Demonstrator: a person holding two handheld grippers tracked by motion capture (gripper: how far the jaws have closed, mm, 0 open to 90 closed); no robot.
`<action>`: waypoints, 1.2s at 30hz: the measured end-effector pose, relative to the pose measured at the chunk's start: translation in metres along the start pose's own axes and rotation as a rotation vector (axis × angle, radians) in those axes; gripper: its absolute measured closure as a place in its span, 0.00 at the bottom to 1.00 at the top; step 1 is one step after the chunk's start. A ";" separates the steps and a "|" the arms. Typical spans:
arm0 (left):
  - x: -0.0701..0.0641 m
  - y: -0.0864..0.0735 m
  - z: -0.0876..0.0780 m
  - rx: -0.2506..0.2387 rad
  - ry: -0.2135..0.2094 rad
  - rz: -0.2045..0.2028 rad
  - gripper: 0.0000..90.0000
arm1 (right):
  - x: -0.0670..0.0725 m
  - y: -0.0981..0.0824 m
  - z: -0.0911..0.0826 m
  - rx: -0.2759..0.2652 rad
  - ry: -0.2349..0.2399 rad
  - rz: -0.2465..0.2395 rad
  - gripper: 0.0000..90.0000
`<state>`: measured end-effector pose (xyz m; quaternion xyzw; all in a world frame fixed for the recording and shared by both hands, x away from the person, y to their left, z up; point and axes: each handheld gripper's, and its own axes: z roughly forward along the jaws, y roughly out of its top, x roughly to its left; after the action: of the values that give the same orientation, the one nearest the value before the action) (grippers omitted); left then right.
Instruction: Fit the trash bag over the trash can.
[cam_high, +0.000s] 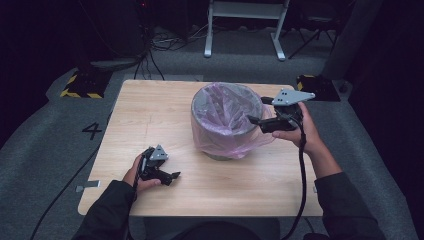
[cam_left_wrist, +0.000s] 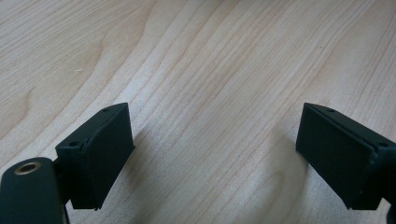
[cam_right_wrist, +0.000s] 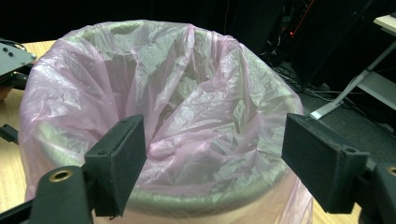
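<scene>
high view: wooden counter (cam_high: 150, 107) on grey floor, a grey bin (cam_high: 227, 125) stands mid-counter, a bit toward the far right, lined with a pink bag (cam_high: 225, 107) folded over its rim and hanging down the outside. right gripper (cam_high: 256, 120) held at the bin's right rim, jaws apart, pointing left at the bag edge; cannot tell if they touch the plastic. right hand (cam_high: 300, 132) just right of the bin, above the counter's right edge zone. left gripper (cam_high: 172, 176) low over the near-left part of the counter, jaws apart, holding nothing, well apart from the bin. wide bare wood left of the bin and along the near edge; narrower strip behind the bin to the far edge. black cable trails off the near edge on each side.

left gripper view: both black jaws wide apart, plain wood grain of the counter (cam_left_wrist: 210, 70) between and beyond them, nothing gripped.

right gripper view: jaws wide apart, framing the near rim of the bin (cam_right_wrist: 196, 201). pink bag (cam_right_wrist: 187, 93) crumpled inside, wrapped over the rim all round, rim edge sits just below the jaw tips. nothing gripped. counter strip at left, part of the left gripper (cam_right_wrist: 11, 58) at the far left edge beyond the bin. dark floor and a white frame leg beyond at right.
</scene>
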<state>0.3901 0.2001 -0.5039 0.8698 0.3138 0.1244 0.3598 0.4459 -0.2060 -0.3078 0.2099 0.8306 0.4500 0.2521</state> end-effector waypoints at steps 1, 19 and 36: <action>0.000 0.000 0.000 0.000 0.000 0.000 0.12 | 0.000 -0.001 -0.001 0.002 -0.003 -0.003 0.25; 0.000 0.000 0.000 0.000 0.000 0.000 0.12 | 0.002 -0.018 -0.014 0.061 -0.034 -0.041 0.25; 0.000 0.000 0.000 0.000 0.000 0.000 0.12 | 0.005 -0.036 -0.027 0.081 -0.053 -0.044 0.24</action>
<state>0.3901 0.2001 -0.5039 0.8699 0.3137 0.1246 0.3597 0.4216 -0.2383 -0.3271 0.2133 0.8457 0.4044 0.2750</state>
